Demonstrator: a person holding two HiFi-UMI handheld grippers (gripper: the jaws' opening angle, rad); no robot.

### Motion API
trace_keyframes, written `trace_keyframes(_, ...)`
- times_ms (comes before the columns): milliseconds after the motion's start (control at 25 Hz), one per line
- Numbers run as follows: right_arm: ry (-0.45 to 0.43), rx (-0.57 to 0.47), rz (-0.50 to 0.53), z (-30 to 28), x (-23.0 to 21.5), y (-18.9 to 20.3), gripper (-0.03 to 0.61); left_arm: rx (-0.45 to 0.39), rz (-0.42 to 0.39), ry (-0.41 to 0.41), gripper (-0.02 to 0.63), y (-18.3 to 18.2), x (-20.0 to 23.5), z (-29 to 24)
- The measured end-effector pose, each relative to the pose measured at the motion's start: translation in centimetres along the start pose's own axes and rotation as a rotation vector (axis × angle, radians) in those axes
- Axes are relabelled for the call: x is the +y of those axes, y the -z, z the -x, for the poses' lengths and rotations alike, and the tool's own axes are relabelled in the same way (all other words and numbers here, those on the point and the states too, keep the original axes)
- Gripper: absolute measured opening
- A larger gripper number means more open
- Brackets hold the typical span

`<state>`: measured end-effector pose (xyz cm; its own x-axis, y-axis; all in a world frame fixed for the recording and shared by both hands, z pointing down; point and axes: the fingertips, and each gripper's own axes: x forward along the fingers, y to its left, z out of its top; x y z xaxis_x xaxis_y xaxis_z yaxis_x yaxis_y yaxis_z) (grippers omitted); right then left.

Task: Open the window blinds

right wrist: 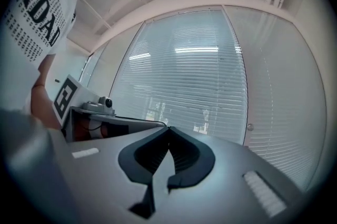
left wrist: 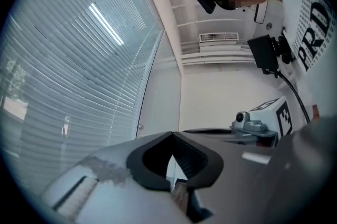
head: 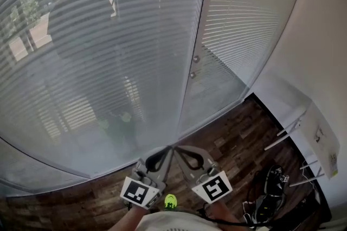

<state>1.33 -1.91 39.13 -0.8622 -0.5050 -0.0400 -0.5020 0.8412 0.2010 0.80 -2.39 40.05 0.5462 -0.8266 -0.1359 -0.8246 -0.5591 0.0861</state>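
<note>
- Left gripper (head: 167, 151) and right gripper (head: 179, 149), bottom centre: jaws pressed together on each, nothing between them.
- Blinds (head: 97, 62) fill upper left, lowered, untouched.
- Wooden floor (head: 233, 138) shows only in head view; ceiling vent (left wrist: 218, 37) only in left gripper view.

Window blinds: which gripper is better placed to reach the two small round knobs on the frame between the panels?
Right, but only slightly. In the head view the small round knobs lie nearer the right gripper; the left gripper is almost as near. Both are shut and empty.
</note>
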Motion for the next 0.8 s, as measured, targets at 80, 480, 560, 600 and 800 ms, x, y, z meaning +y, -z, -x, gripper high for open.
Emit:
trace_keyframes(80,-0.006,0.002,-0.014,-0.3,-0.8,0.7,0.008,0.006,0.004,-0.014,-0.009,0.5,0.4,-0.8)
trace_keyframes(480,-0.011,0.006,-0.021,-2.8,-3.6,1.8,0.008,-0.003,0.002,-0.02,-0.008,1.0,3.2,-3.5)
trace_keyframes(560,-0.003,0.009,-0.018,-3.1,-4.9,2.3,0.008,0.0,0.007,-0.01,-0.009,1.4,3.6,-4.8)
trace_keyframes(600,0.001,0.008,-0.019,-3.3,-5.3,2.7,0.008,0.001,0.01,-0.005,-0.008,1.8,3.8,-5.3)
trace_keyframes(800,0.02,0.0,-0.002,-3.7,-5.4,3.5,0.008,-0.028,0.015,0.017,-0.009,2.5,4.4,-5.3)
